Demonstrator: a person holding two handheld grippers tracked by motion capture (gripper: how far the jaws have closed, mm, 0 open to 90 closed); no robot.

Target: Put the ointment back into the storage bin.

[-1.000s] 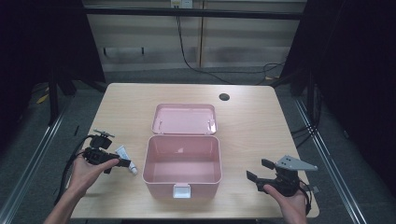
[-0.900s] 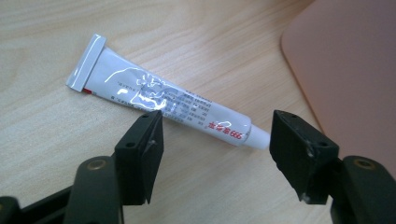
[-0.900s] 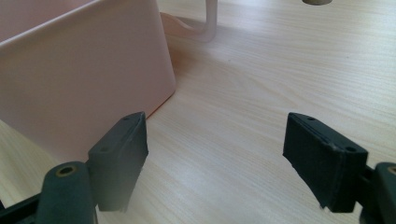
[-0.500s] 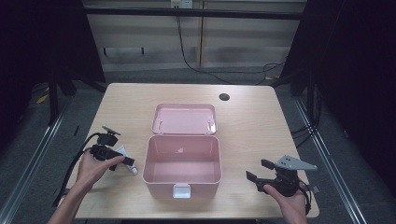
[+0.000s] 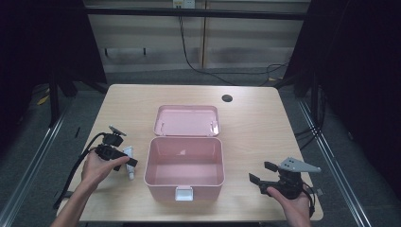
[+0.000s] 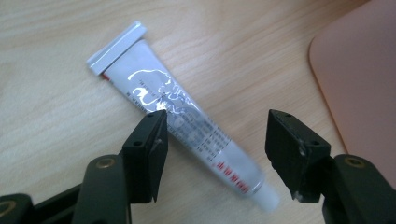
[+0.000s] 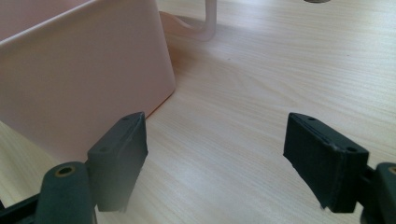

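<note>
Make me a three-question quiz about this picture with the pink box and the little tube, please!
1. Where is the tube?
A. inside the box
B. on the table beside the box
C. on the lid

2. What colour is the box?
A. pink
B. blue
C. green

3. How is the left gripper?
A. shut on the tube
B. open, jaws either side of the tube
C. shut on the lid

Answers:
1. B: it lies flat on the table, left of the box.
2. A: walls and lid are pink.
3. B: the left gripper view shows gaps between jaws and tube.
</note>
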